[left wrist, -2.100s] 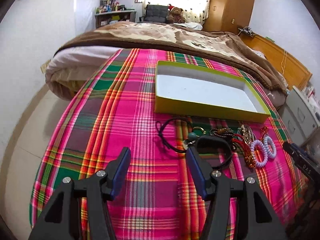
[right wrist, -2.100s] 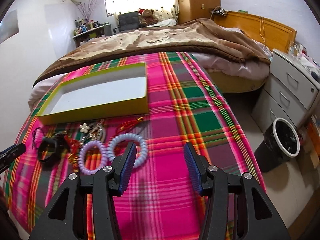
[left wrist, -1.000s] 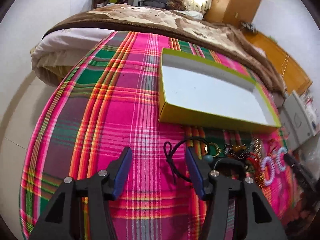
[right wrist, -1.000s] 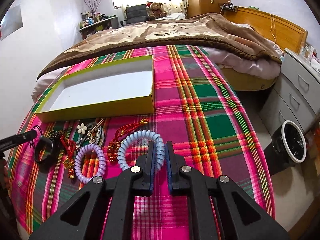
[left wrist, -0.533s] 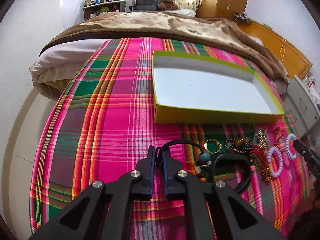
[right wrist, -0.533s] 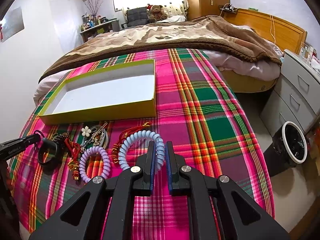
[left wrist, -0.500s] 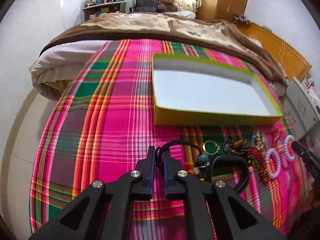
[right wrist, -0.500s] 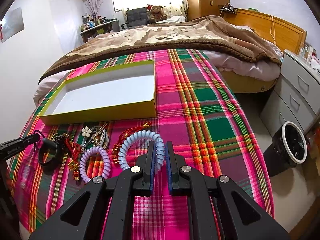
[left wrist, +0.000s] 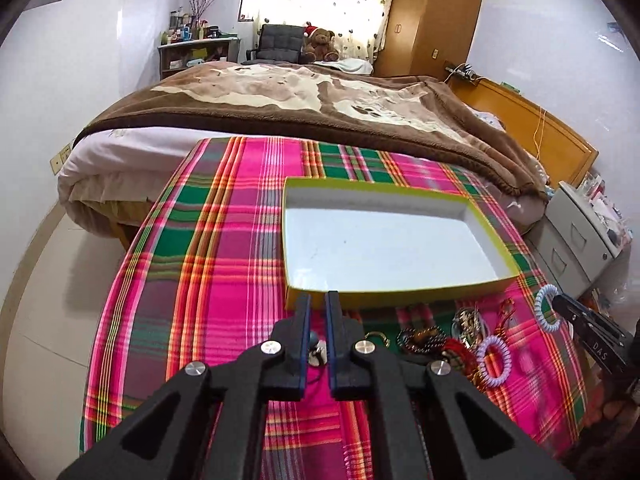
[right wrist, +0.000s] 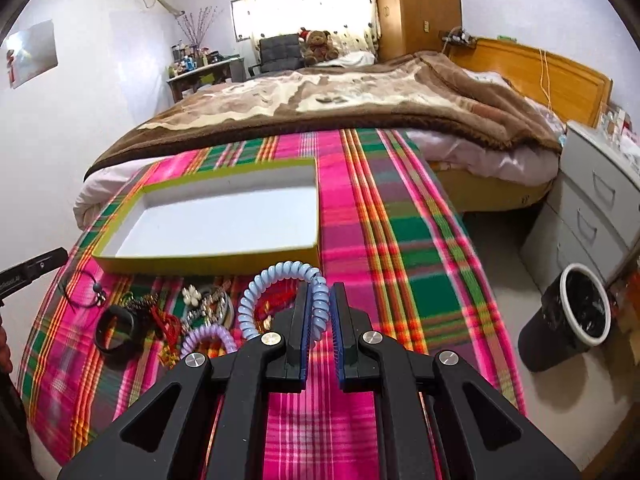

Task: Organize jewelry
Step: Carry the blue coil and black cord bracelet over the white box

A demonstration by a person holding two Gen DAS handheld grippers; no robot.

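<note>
While the right gripper (right wrist: 320, 308) pinched the blue coil bracelet (right wrist: 280, 280) between its two fingers, the coil stood up in a loop above the plaid cloth (right wrist: 400, 240). It was lifted off the other jewelry. Just past it sat the yellow box (right wrist: 200, 262), with a white inside and nothing in it.

Under the loop and to the left lay the purple coil bracelet (right wrist: 208, 338), a red tassel (right wrist: 166, 320), a white flower piece (right wrist: 191, 295) and a thick black ring (right wrist: 116, 330). All of them were close together on the cloth, in front of the box. A black trash bin (right wrist: 576, 320) stood on the floor, well apart from the bed.

The left gripper (left wrist: 317, 312) had its fingers almost pressed together, with a black cord necklace (right wrist: 80, 292) caught in the thin gap. A small dark bead (left wrist: 313, 337) and a silver bit showed there, hanging low between the fingers. How tight the hold was I could not tell. Its tips were right in front of the near wall of the box. A brown blanket (left wrist: 280, 100) covered the bed behind.
</note>
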